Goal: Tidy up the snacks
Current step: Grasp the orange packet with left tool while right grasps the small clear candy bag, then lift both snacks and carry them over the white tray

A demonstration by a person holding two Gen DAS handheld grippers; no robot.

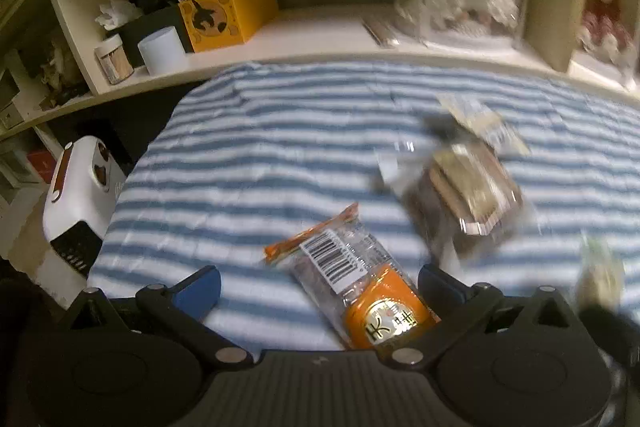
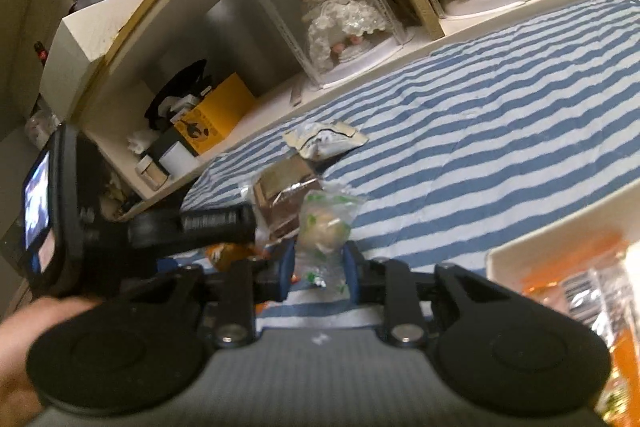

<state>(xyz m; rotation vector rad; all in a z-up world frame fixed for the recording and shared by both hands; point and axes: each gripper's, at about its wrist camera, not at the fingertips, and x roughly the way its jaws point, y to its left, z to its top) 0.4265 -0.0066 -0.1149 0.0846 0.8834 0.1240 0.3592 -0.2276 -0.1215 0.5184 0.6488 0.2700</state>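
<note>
The right gripper (image 2: 318,273) pinches a clear, green-printed wrapper holding a pale round sweet (image 2: 325,227), raised off the striped bedspread (image 2: 500,131), likely bound for the white box (image 2: 520,251) at its right. The left gripper (image 1: 320,287) stands spread over an orange snack packet (image 1: 352,275) between its fingers, untouched. Beyond lies a blurred, brown-filled clear pack (image 1: 460,195), perhaps cakes, then the shelf (image 1: 320,27).

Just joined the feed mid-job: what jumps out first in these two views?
The right hand-held gripper is shut on a clear wrapped snack with green print above the blue-and-white striped bedcover. The open left hand-held gripper brackets an orange-labelled clear snack packet lying on that cover.
</note>
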